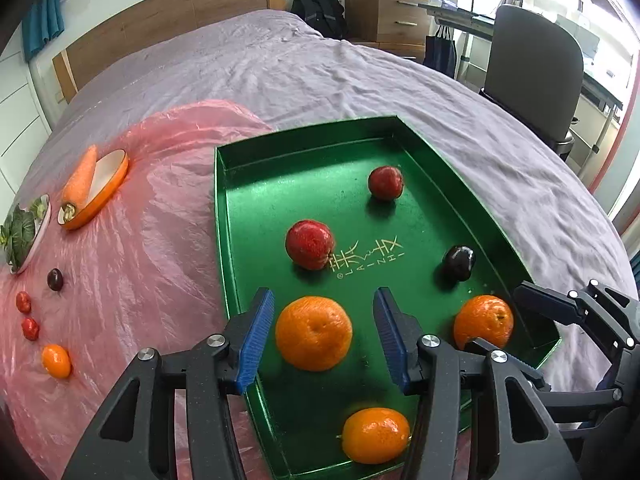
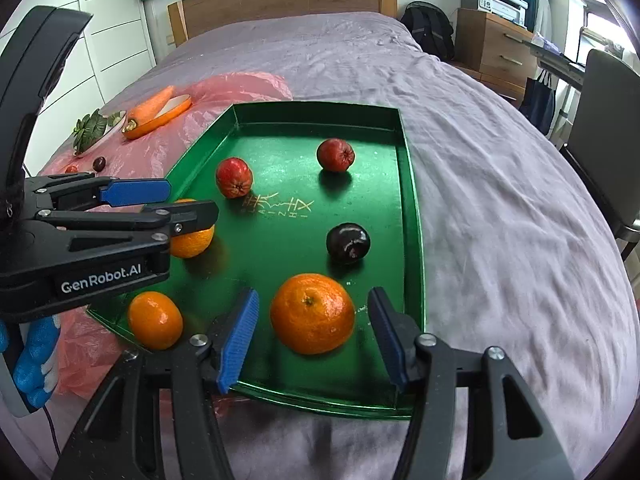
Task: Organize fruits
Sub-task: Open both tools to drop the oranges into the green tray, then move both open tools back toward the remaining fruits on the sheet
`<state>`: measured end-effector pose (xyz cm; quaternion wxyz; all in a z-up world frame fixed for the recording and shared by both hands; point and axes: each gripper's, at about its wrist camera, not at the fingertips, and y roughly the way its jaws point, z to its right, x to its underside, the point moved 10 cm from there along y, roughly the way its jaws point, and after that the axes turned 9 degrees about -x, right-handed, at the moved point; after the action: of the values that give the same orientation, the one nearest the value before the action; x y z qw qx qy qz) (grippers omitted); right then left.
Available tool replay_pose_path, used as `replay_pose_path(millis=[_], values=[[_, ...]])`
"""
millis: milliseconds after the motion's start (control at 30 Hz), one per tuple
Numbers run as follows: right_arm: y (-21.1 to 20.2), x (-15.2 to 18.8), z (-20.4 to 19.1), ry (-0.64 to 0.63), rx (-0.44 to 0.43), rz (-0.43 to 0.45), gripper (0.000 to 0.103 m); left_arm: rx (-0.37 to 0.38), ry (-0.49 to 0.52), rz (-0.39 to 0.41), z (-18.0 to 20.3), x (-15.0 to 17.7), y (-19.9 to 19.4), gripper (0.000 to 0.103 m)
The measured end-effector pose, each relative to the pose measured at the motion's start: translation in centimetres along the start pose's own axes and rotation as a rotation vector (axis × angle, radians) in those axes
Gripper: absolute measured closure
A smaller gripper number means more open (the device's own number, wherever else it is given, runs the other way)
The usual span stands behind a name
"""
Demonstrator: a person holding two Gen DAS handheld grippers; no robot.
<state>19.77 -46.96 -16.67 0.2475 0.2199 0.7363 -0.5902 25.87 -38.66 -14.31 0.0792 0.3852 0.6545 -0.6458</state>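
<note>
My left gripper [image 1: 324, 336] hangs spread wide over the near end of the shallow green metal tray [image 1: 440, 152], its blue-padded fingers [image 1: 256, 340] on either side of a large round orange [image 1: 314, 333] without touching it. Below that gripper, nearest to me, a smaller oval orange [image 1: 375, 435] sits by the tray's near rim. Ahead of the left gripper lie a shiny red apple-like fruit [image 1: 310, 244] and, further on, a second red fruit [image 1: 385, 182]; ahead and to the right is a dark purple plum [image 1: 459, 262].

My right gripper [image 2: 312, 334] is also spread open, with another large orange [image 2: 312, 313] between its blue pads [image 2: 238, 340], a gap showing on each side. From that view the plum [image 2: 347, 243] sits just beyond this orange, and the two red fruits [image 2: 234, 177] [image 2: 335, 154] lie further ahead.

The tray rests on a bed under a wrinkled lilac sheet [image 2: 500, 184], partly over a pink plastic sheet [image 1: 152, 216]. Well off to the left of my left gripper, on that plastic, are a small orange [image 1: 56, 361], two small red fruits [image 1: 30, 328] [image 1: 23, 302], a small dark plum [image 1: 55, 279], a carrot [image 1: 81, 180] leaning in an orange oval dish [image 1: 108, 190], and leafy greens [image 1: 18, 232] on a plate.
</note>
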Motion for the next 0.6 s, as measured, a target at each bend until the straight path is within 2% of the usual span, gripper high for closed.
replay_pose_path(millis=[300, 600], values=[[-4.1, -0.7, -1.3, -0.003, 0.022, 0.04, 0.0, 0.002, -0.038, 0.056, -2.3, -0.1, -5.1, 0.057], [-7.4, -0.1, -4.5, -0.03, 0.011, 0.047, 0.0, -0.026, -0.081, 0.07, -6.0, 2.8, -8.5, 0.057]])
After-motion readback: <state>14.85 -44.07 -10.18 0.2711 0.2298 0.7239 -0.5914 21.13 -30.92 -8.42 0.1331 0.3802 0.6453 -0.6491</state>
